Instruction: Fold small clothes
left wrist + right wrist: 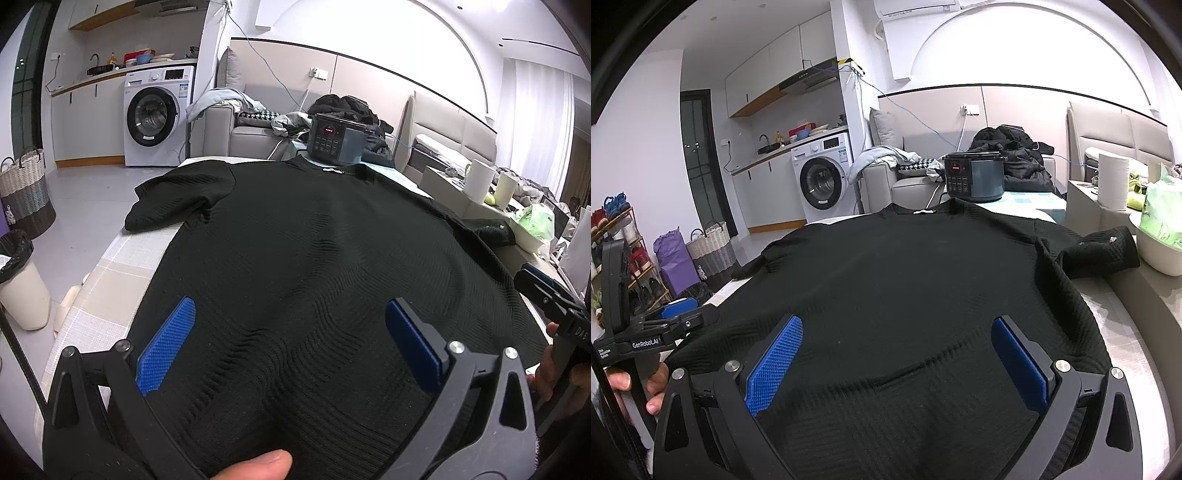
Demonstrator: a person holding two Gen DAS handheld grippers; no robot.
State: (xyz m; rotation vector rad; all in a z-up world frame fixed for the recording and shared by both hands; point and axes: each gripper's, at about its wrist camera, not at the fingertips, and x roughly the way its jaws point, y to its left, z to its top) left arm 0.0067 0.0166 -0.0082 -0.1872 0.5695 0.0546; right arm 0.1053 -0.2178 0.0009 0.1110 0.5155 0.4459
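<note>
Your left gripper (291, 347) and right gripper (899, 363) hover wide open, empty, over the shirt (314, 240): soft, light, floppy knit, so pinch its hem corners.

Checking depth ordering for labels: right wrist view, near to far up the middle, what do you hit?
right claw (open, over the hem) → black T-shirt spread flat → its collar → black pressure cooker → dark jacket heaped on the sofa → wall socket.
</note>
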